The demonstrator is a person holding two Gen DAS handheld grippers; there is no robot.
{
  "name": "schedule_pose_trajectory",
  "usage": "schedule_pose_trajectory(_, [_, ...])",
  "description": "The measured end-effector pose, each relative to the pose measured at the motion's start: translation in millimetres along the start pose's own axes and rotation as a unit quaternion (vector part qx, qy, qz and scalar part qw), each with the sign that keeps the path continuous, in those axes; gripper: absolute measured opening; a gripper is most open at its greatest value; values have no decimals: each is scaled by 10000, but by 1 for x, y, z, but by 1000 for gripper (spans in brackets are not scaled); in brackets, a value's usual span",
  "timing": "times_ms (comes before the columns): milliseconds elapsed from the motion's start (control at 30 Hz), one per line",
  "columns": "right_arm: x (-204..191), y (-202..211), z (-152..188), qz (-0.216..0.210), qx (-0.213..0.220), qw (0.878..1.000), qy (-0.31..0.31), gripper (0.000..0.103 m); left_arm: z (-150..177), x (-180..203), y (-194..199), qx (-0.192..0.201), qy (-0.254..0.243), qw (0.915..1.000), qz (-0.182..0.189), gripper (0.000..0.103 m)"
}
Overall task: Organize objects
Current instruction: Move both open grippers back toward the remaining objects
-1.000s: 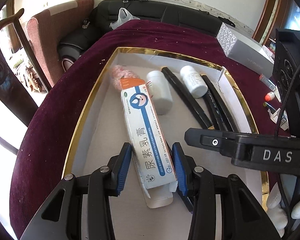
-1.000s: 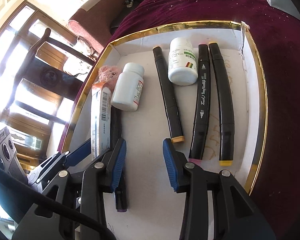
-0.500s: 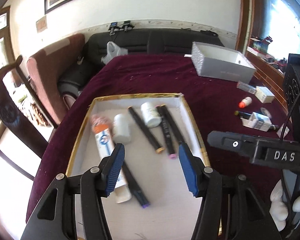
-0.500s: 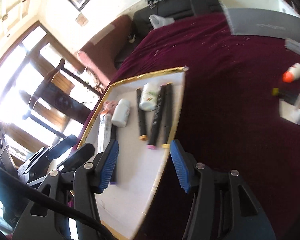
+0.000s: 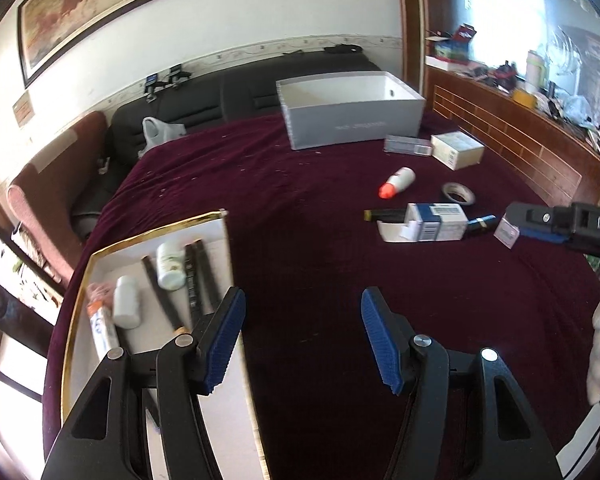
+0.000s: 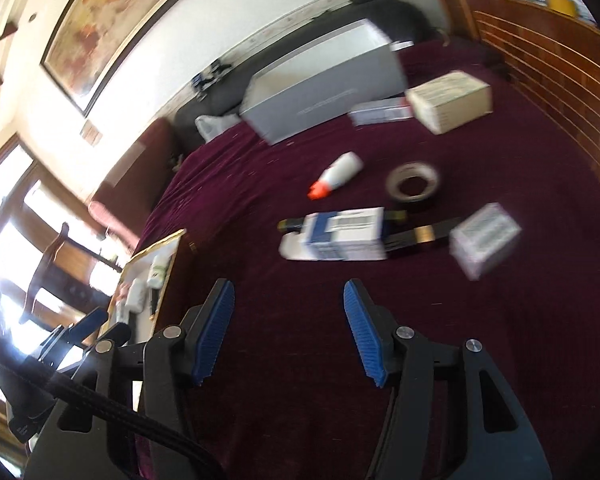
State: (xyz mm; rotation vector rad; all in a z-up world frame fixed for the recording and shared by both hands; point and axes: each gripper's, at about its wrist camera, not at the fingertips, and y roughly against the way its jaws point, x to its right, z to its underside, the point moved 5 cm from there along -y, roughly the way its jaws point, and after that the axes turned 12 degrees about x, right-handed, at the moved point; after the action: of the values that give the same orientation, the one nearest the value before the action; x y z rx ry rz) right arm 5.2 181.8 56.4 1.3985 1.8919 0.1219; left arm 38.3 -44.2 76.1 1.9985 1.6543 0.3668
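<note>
Both empty: left gripper (image 5: 302, 336) and right gripper (image 6: 288, 330), jaws just widened, nothing between. Pulled back off gold-rimmed tray (image 5: 76, 312) since a second ago; tray now lower left, markers (image 5: 198, 276) and two white bottles (image 5: 127, 307) inside. Farther out on maroon cloth (image 5: 300, 200): blue-white carton (image 6: 344, 234), tape roll (image 6: 414, 186), orange-capped bottle (image 6: 336, 174), grey box (image 5: 352, 120).

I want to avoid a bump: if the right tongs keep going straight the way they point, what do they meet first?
Probably the maroon tablecloth first: the right tongs, open and empty, angle down at bare cloth. Beyond lies the blue-and-white carton, though blur and fisheye leave depth unclear.
</note>
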Motion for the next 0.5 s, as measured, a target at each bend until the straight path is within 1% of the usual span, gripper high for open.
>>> schedule_pose_trajectory(100, [27,16,-9,196,171,9995,-167,58,-3,20,-4,-36,-113,9999,102,54])
schedule_pose_trajectory(167, [45,24,-14,342,277,9987,-258,62,-2,30,-7,-88,-147,9997,172,54])
schedule_pose_trajectory(267, [64,27,-20,513,354,9974,-362,63,4,40,-15,-221,-192,9993,231,54])
schedule_pose_trajectory(367, [80,23,-24,643,357,9963,-442,63,15,41,-26,-410,-154,9988,234,54])
schedule_pose_trajectory(500, [85,16,-25,680,313,9958,-522,63,29,36,-36,-682,45,9971,320,54])
